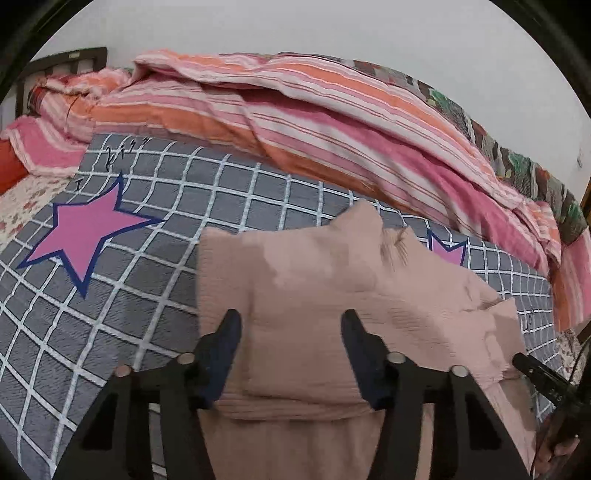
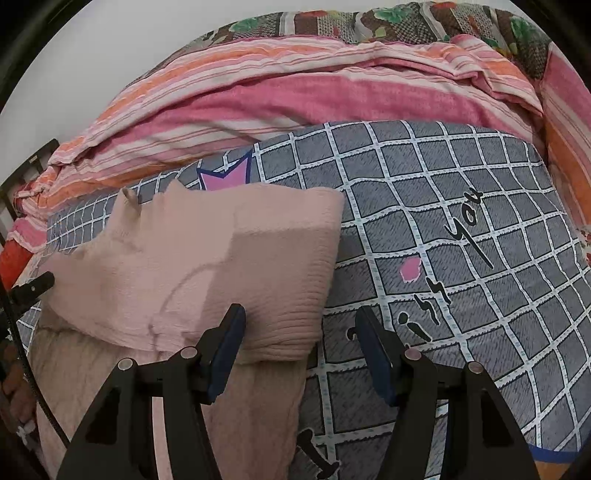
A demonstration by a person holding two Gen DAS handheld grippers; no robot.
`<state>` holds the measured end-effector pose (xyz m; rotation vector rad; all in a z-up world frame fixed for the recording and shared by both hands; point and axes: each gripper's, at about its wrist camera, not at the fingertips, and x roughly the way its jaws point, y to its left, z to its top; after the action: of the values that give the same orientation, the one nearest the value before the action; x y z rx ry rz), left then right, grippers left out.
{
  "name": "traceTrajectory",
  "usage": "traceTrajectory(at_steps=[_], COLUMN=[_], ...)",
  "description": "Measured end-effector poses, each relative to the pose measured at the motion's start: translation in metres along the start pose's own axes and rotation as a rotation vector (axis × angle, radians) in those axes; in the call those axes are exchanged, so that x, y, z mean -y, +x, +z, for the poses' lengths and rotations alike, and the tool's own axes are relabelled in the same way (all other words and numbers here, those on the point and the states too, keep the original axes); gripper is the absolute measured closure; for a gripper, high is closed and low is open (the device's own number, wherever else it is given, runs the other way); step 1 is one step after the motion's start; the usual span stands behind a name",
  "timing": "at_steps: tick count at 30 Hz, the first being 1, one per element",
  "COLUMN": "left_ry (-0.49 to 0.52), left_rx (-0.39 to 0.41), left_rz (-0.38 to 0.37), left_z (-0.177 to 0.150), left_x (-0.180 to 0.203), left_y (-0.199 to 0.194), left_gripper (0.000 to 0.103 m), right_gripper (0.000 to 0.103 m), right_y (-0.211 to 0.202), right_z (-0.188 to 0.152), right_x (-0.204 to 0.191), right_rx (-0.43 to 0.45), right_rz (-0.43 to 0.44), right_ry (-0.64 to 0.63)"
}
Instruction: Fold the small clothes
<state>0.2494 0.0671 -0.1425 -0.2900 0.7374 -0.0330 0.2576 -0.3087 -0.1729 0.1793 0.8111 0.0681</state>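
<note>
A dusty-pink garment point(image 1: 314, 280) lies folded on the grey checked sheet point(image 1: 147, 295), its upper layer doubled over a lower one. My left gripper point(image 1: 291, 323) hovers over the near fold, its jaws apart with the thick folded edge showing between them; no pad visibly presses the cloth. In the right wrist view the same pink garment point(image 2: 207, 258) sits left of centre. My right gripper point(image 2: 301, 326) is open at its right-hand corner, one finger over the cloth and the other over the grey checked sheet point(image 2: 461, 295). Each gripper's tip shows at the edge of the other view.
A pink and orange striped duvet point(image 1: 332, 122) is heaped along the back of the bed, with a patchwork quilt point(image 2: 369, 22) behind it. A dark wooden headboard point(image 1: 66, 62) stands at far left. A hand point(image 1: 554, 450) shows at the lower right.
</note>
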Motion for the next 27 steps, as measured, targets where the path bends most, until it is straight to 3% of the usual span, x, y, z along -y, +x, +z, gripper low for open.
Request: traceTrajectory(at_steps=[5,9,13,19,24,27], left_ry=[-0.021,-0.004,-0.01,-0.01,0.067,0.098], left_rx=[-0.04,-0.072,-0.116,-0.091,-0.103,-0.119], left_rz=[-0.083,-0.119,-0.099,-0.044,-0.003,0.016], left_z=[-0.004,-0.003,0.0,0.007,0.007,0.007], left_x=[-0.012,-0.011,-0.01,-0.007,0.006,0.013], left_y=[0.004,0.013,0.025,0.027,0.037,0.043], left_gripper=[0.07,0.071,0.07,0.066,0.051,0.055], right_gripper=[0.041,0.041,0.041,0.041,0.041,0.041], right_y=[0.001,0.002,0.003,0.005,0.004,0.004], right_z=[0.0,0.001,0.003,0.006,0.008,0.008], right_x=[0.0,-0.001,-0.003,-0.005,-0.003,-0.002], right_rx=[0.002,0.001,-0.005,-0.008,-0.003,-0.004], right_rz=[0.002,0.006,0.012,0.031,0.048,0.058], right_ry=[0.002,-0.005,-0.009,-0.014,-0.003,0.008])
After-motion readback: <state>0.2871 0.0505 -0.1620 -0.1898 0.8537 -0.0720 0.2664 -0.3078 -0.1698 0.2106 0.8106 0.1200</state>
